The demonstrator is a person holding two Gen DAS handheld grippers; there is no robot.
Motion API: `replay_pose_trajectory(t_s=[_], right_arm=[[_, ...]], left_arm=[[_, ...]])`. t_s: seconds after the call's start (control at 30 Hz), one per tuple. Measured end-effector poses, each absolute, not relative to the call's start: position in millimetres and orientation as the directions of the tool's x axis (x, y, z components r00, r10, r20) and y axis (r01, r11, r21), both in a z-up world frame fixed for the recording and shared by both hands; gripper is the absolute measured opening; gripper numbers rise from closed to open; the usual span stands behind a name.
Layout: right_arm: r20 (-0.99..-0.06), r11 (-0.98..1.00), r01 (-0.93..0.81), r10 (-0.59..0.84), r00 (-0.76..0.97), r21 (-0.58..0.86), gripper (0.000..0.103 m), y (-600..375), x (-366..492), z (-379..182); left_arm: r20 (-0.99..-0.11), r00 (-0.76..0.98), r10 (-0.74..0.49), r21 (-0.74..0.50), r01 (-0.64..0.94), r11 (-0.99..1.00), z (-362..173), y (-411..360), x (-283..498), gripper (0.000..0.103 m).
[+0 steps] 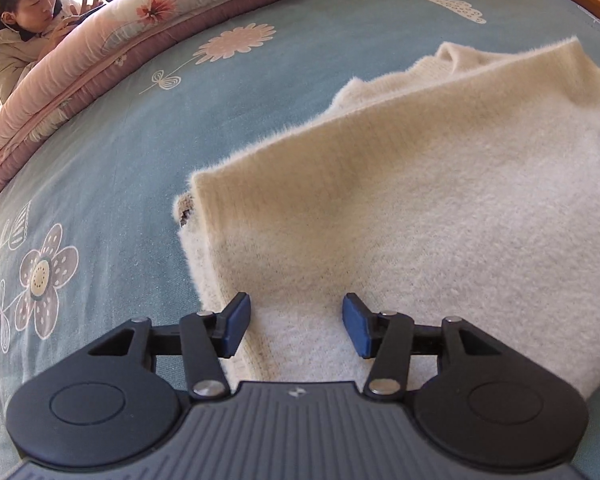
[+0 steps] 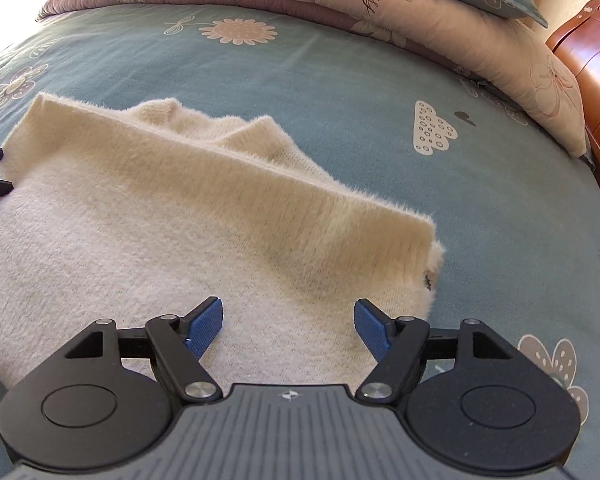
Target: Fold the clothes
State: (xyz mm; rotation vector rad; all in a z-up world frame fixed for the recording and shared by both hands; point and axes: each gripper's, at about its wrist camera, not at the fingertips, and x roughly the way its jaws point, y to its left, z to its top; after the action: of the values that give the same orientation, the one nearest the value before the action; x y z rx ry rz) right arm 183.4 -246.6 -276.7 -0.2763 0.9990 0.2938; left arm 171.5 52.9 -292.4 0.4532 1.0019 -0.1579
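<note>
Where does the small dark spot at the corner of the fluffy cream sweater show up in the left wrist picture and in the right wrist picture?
Left wrist view: the small dark spot sits left of centre, at the left corner of the fluffy cream sweater.
Right wrist view: the spot sits right of centre, at the sweater's right corner.
Shared landmark: the beige cloud print on the blue bedsheet.

The sweater (image 1: 420, 208) is fuzzy cream-white, finely ribbed. The bed sheet (image 1: 148, 128) is dusty blue-green, printed with pink and grey flowers and white dotted clouds. The folded quilt (image 2: 480, 28) is pale pink with floral print over mauve, and the fingers (image 2: 208, 326) carry blue pads on black.
</note>
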Motion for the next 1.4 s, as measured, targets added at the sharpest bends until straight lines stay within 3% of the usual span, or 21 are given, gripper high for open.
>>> replay_pose_trajectory(t_s=[0.23,0.37,0.67,1.13,1.3,1.4], right_arm=[[-0.854,0.938,-0.344,0.138,0.502,-0.050,0.077,-250.7,160.5,-269.7],[-0.854,0.912,-0.410,0.222,0.471,0.011,0.077,-244.0,133.6,-262.7],[-0.890,0.909,-0.416,0.183,0.417,-0.007,0.087,-243.0,106.7,-282.4],[-0.899,0.920,-0.391,0.162,0.406,-0.011,0.088,-241.9,96.5,-285.8],[-0.901,0.932,-0.363,0.155,0.405,-0.003,0.088,-237.5,95.4,-273.7],[-0.890,0.936,-0.347,0.202,0.408,0.054,0.088,-224.5,95.1,-263.9]], left_arm=[[-0.821,0.569,0.046,0.301,0.363,0.882,-271.6,41.9,150.6,0.053],[-0.861,0.508,0.023,0.280,0.435,0.856,-284.4,34.6,128.3,0.054],[-0.910,0.414,0.031,0.190,0.350,0.917,-293.4,50.7,105.0,0.054],[-0.906,0.424,0.008,0.180,0.368,0.912,-290.7,57.2,93.0,0.055],[-0.900,0.433,-0.055,0.147,0.420,0.896,-267.6,40.7,99.9,0.055],[-0.891,0.415,-0.183,0.058,0.505,0.861,-256.1,17.5,107.5,0.056]])
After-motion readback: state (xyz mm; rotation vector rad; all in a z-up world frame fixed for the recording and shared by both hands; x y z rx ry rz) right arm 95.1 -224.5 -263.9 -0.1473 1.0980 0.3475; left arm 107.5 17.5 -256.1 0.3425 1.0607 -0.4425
